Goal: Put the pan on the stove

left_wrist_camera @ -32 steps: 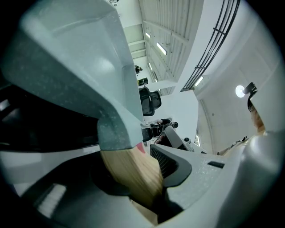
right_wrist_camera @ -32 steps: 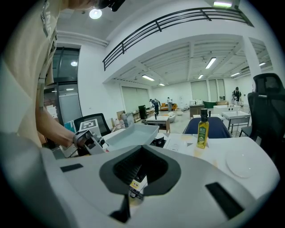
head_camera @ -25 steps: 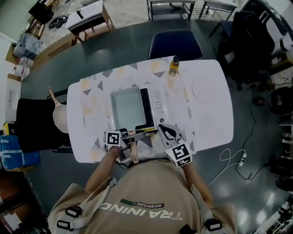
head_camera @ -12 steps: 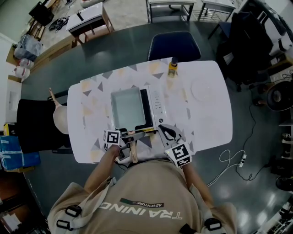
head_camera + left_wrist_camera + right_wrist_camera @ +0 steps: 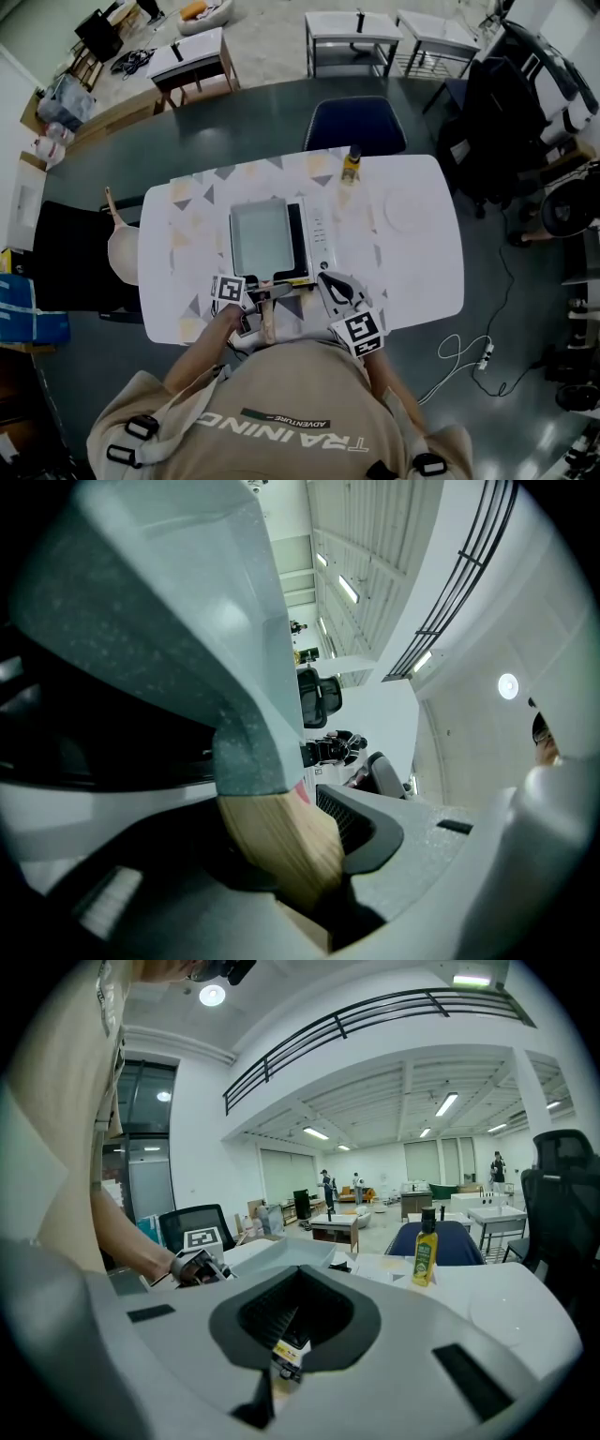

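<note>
A grey rectangular pan (image 5: 261, 236) sits on the white induction stove (image 5: 322, 230) in the middle of the table; its wooden handle (image 5: 268, 317) points towards me. My left gripper (image 5: 253, 298) is shut on that handle, and in the left gripper view the wooden handle (image 5: 281, 846) is clamped between the jaws, with the pan's grey body (image 5: 169, 602) filling the upper left. My right gripper (image 5: 330, 281) hovers just right of the handle, at the stove's near corner, shut and holding nothing. In the right gripper view the pan (image 5: 281, 1255) lies ahead and to the left.
A yellow oil bottle (image 5: 351, 166) stands at the table's far edge, with a white plate (image 5: 405, 206) to the right of the stove. A blue chair (image 5: 354, 124) is behind the table and a black chair (image 5: 70, 258) at its left end.
The head view has pulled back and shows more of the room. The pan stays on the stove, with my left gripper still on its handle. The right gripper has barely moved.
</note>
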